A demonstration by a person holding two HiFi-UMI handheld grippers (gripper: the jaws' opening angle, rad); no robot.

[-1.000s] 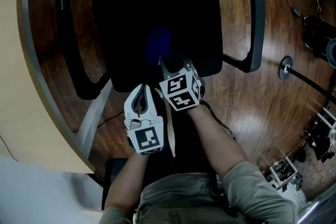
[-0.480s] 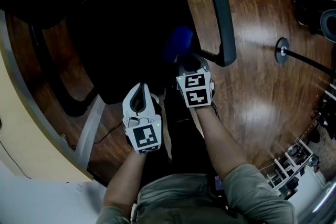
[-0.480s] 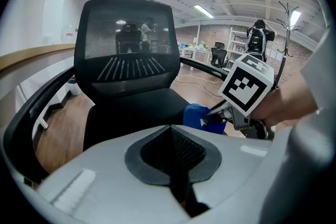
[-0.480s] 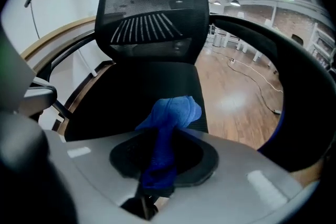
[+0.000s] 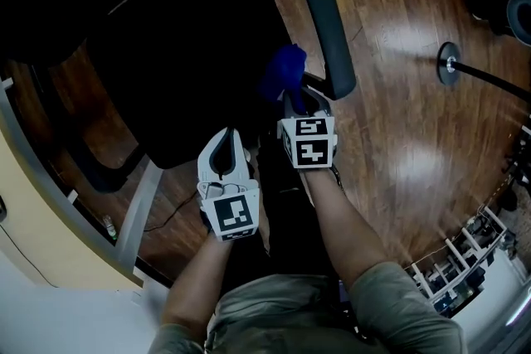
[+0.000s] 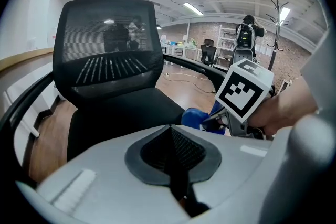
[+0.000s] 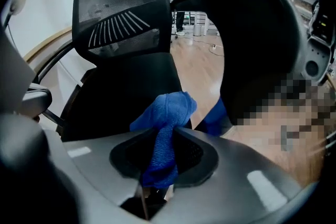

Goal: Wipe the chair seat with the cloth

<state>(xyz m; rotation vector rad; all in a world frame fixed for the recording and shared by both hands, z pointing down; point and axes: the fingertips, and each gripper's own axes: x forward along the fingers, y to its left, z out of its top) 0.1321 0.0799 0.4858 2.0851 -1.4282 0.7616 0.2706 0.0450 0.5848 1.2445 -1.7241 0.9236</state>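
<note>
The black chair seat (image 5: 191, 70) fills the upper left of the head view. A blue cloth (image 5: 282, 75) is bunched at the seat's right edge, just beside the right armrest (image 5: 323, 21). My right gripper (image 5: 296, 101) is shut on that cloth; in the right gripper view the cloth (image 7: 163, 113) runs up between the jaws and bulges over the seat (image 7: 126, 97). My left gripper (image 5: 224, 143) hangs in front of the seat's near edge, shut, with nothing in it. The left gripper view shows the cloth (image 6: 193, 117) and the right gripper's marker cube (image 6: 244, 93) to its right.
The mesh backrest (image 6: 107, 44) stands behind the seat. A curved light desk (image 5: 25, 203) borders the left, with a grey leg (image 5: 137, 211) near the chair. On the wooden floor (image 5: 415, 145) to the right stands a round stand base (image 5: 450, 66). The right armrest (image 7: 252, 34) looms close beside the right gripper.
My right gripper has carried the cloth from the seat's front middle to its right edge by the armrest. The left gripper has stayed shut near the front edge.
</note>
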